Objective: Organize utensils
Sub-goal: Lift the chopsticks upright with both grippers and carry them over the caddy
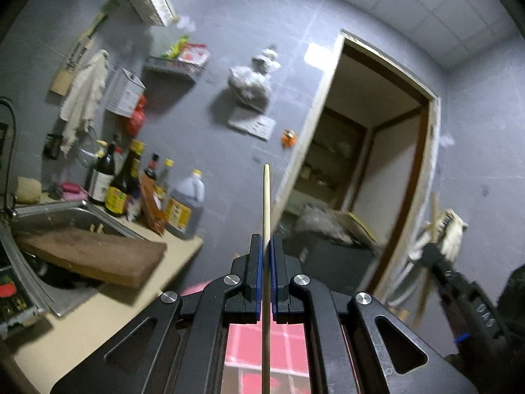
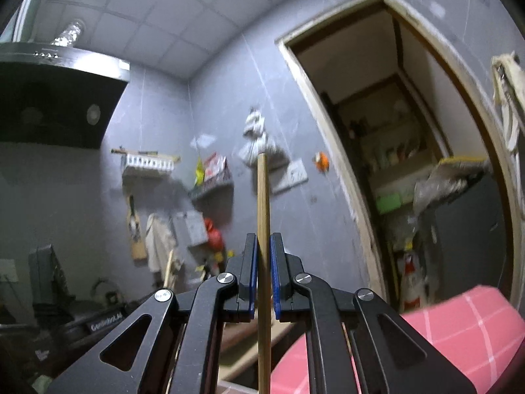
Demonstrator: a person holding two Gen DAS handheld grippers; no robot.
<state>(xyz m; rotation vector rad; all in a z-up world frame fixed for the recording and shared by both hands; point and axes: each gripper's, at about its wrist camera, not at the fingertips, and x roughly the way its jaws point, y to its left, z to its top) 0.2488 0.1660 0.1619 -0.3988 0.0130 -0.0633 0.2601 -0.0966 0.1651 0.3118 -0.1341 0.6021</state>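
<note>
My left gripper is shut on a pale wooden chopstick that runs straight up between the blue pads, its tip pointing at the grey wall. My right gripper is shut on a darker bamboo chopstick, also held upright between the pads. Both are raised in the air above a pink checked surface. The right gripper's black body shows at the right edge of the left wrist view.
A steel sink with a wooden cutting board across it lies at left, on a beige counter. Sauce bottles stand behind it. Wall racks, a range hood and an open doorway are ahead.
</note>
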